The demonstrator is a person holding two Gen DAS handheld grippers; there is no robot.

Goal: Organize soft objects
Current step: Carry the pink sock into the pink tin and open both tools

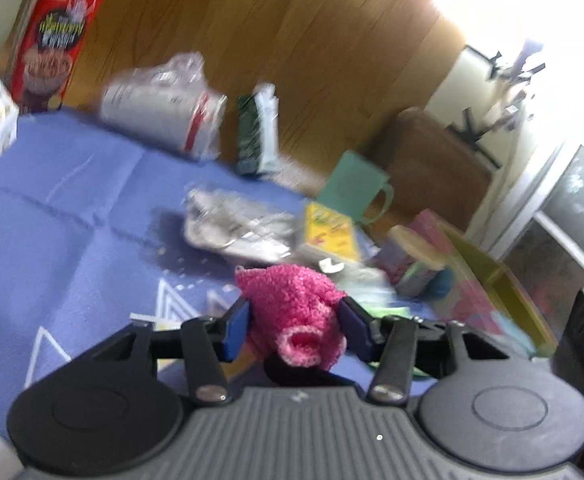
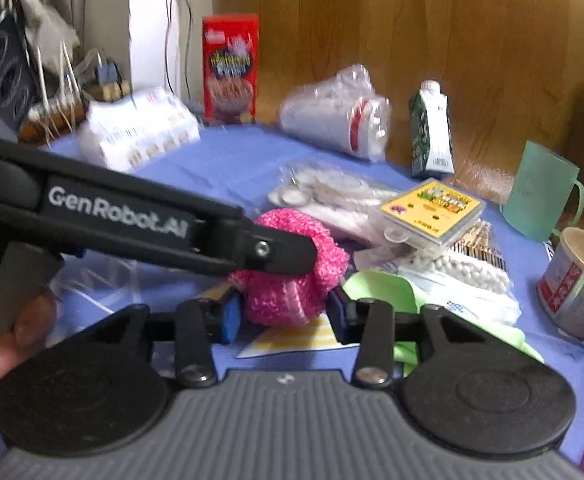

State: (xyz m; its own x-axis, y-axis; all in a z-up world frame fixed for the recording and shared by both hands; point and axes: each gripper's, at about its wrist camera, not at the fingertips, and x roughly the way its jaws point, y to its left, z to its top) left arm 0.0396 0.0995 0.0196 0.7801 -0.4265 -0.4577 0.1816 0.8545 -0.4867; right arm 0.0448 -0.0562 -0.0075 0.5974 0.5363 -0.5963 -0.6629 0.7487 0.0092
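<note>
Pink fuzzy sock (image 1: 292,312) pinched in the left tool (image 1: 296,328) over blue cloth (image 1: 72,220)

On my blue cloth (image 2: 228,160), a red cereal box (image 2: 231,68) stands far back; right of it lie bagged cups (image 2: 336,120), a green carton (image 2: 431,130) and a green mug (image 2: 542,196).

Open cloth (image 2: 228,160): bare blue stretch mid-table toward left edge, passable.
Back edge: red box (image 2: 231,68) upright, bagged cups (image 2: 336,120) lying, carton (image 2: 431,130) upright; a narrow gap between each.
Back-left corner: white pack (image 2: 140,130) blocking.
Right edge: green mug (image 2: 542,196), can (image 2: 576,284), packed close.
Centre: yellow case (image 2: 432,210), plastic bags (image 2: 324,192), cotton buds (image 2: 472,272) heaped, no clear path.
Near edge: green cloth (image 2: 384,288) beside pink sock (image 2: 288,284), both grippers crowding there.
</note>
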